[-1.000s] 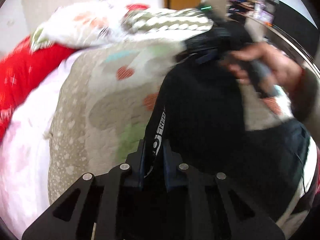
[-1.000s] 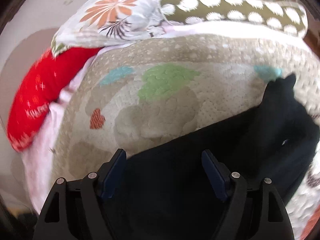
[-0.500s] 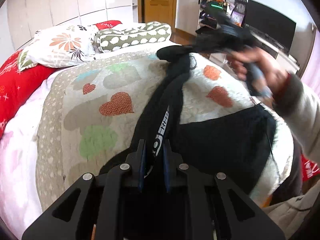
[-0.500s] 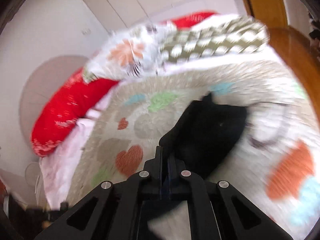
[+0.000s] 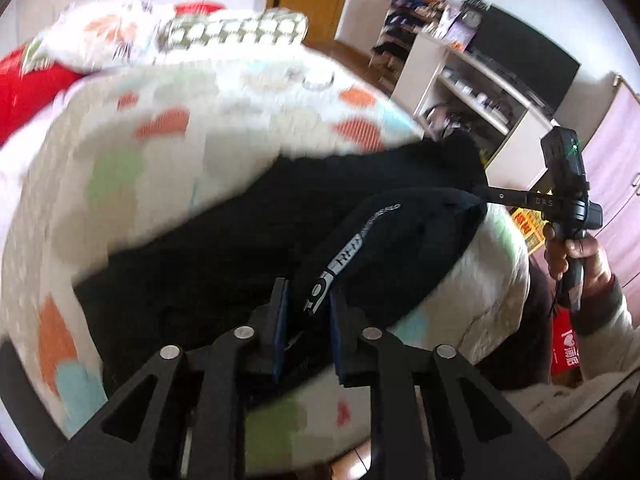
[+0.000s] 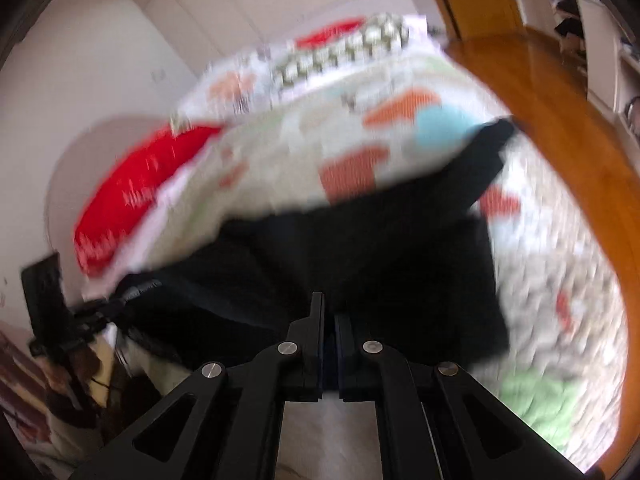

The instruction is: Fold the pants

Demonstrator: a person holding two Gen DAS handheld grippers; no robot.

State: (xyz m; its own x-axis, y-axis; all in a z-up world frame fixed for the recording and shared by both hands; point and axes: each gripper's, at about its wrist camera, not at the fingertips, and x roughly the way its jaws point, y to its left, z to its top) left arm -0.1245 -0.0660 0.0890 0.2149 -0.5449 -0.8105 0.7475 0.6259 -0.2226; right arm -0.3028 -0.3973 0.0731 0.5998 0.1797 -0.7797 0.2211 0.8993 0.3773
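Black fabric of the pants fills the near ground in both wrist views. The left claw grips the printed waistband between its pads, its jaws having just eased apart a little. The right claw is nearly closed on a fold of the same cloth, its jaws too having just parted slightly. The pants lie stretched across the heart-patterned quilt on the bed. Farther off sit a spotted bolster and a red pillow, both blurred.
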